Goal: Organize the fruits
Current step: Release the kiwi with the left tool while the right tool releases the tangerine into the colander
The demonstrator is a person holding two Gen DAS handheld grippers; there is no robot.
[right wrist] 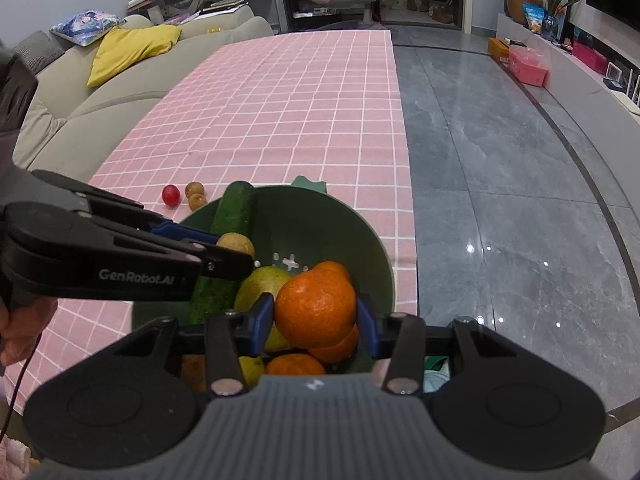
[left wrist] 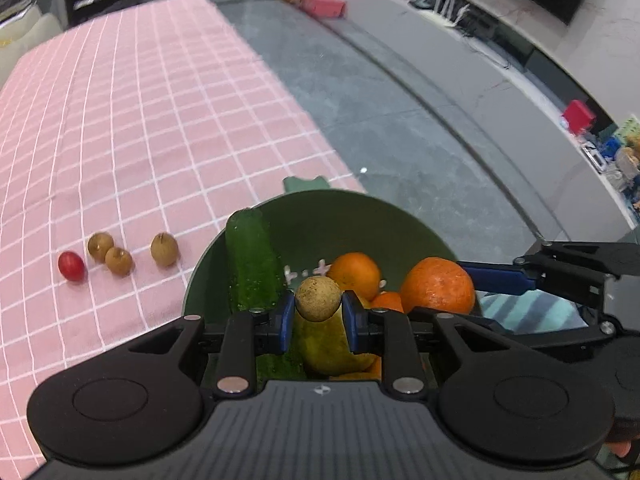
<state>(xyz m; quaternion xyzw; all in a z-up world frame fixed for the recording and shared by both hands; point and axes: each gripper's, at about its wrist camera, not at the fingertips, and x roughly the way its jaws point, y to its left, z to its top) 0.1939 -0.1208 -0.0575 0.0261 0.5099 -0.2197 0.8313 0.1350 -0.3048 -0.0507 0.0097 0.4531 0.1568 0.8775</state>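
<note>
My left gripper [left wrist: 318,314] is shut on a small tan longan [left wrist: 318,298] and holds it over the green bowl [left wrist: 320,216]. My right gripper [right wrist: 316,318] is shut on an orange mandarin [right wrist: 316,306], also above the bowl [right wrist: 352,236]. Inside the bowl lie a cucumber [left wrist: 250,260], a yellow-green pear [left wrist: 328,344] and more mandarins [left wrist: 354,274]. On the pink checked cloth, left of the bowl, rest three longans [left wrist: 164,249] and a red cherry tomato [left wrist: 71,265]. The right wrist view shows the left gripper [right wrist: 236,254] coming in from the left with its longan [right wrist: 236,243].
The pink checked cloth [right wrist: 280,112] covers a long table, with a grey tiled floor [right wrist: 500,152] to its right. A beige sofa with a yellow cushion [right wrist: 132,52] runs along the table's left side. A person's hand [right wrist: 24,328] holds the left gripper.
</note>
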